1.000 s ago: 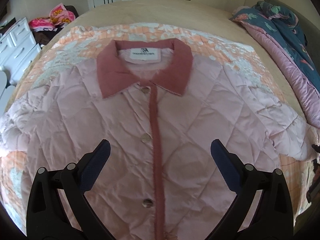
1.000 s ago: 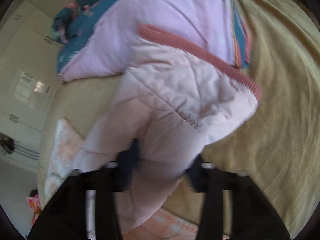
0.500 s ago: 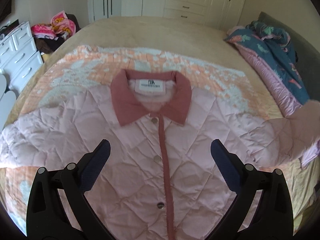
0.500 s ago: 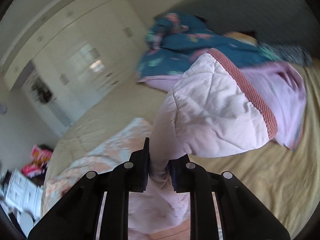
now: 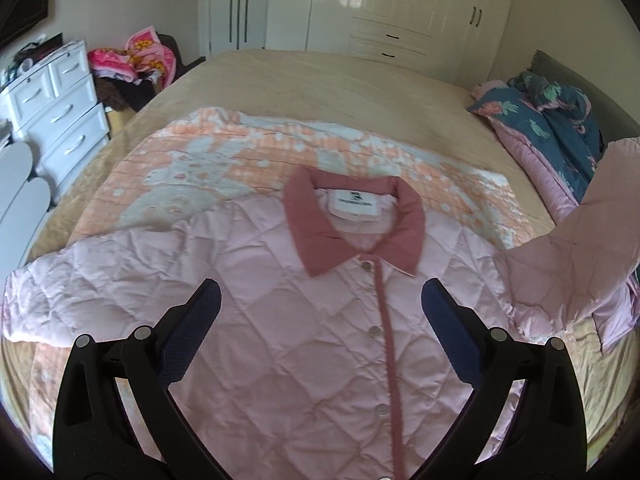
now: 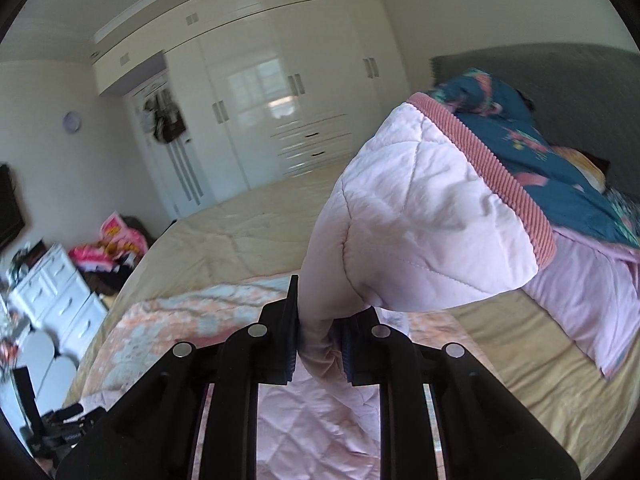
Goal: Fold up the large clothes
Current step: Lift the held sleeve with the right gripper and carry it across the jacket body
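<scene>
left gripper (image 5: 320, 308): open wide, empty, hovered above jacket front, touched nothing
right gripper (image 6: 318, 328): clamped on sleeve (image 6: 420, 216), fabric bunched between the pads, cuff end flopped over above the jaws
cuff (image 6: 500, 176): darker pink ribbed band, along the far edge of the raised sleeve
jacket (image 5: 280, 320): pink quilted, lay face up and buttoned on the bed, collar toward the far side
front strip (image 5: 388, 352): darker pink, ran down the middle, snaps just beside it
collar (image 5: 320, 232): darker pink, spread flat, white label (image 5: 354, 204) inside
other sleeve (image 5: 60, 292): stretched out flat to picture-left in left wrist view
raised sleeve, left wrist view: lifted off the bed at picture-right edge, gripper itself out of that frame
blanket (image 5: 200, 160): orange and white pattern, under jacket
bed (image 5: 320, 80): tan cover, under blanket
bedding (image 5: 560, 120): blue floral over pink, piled at picture-right against grey headboard (image 6: 560, 72)
drawers (image 5: 52, 100): white, picture-left beside bed, clothes pile (image 5: 136, 56) near them
wardrobe (image 5: 400, 0): cream doors, far wall
</scene>
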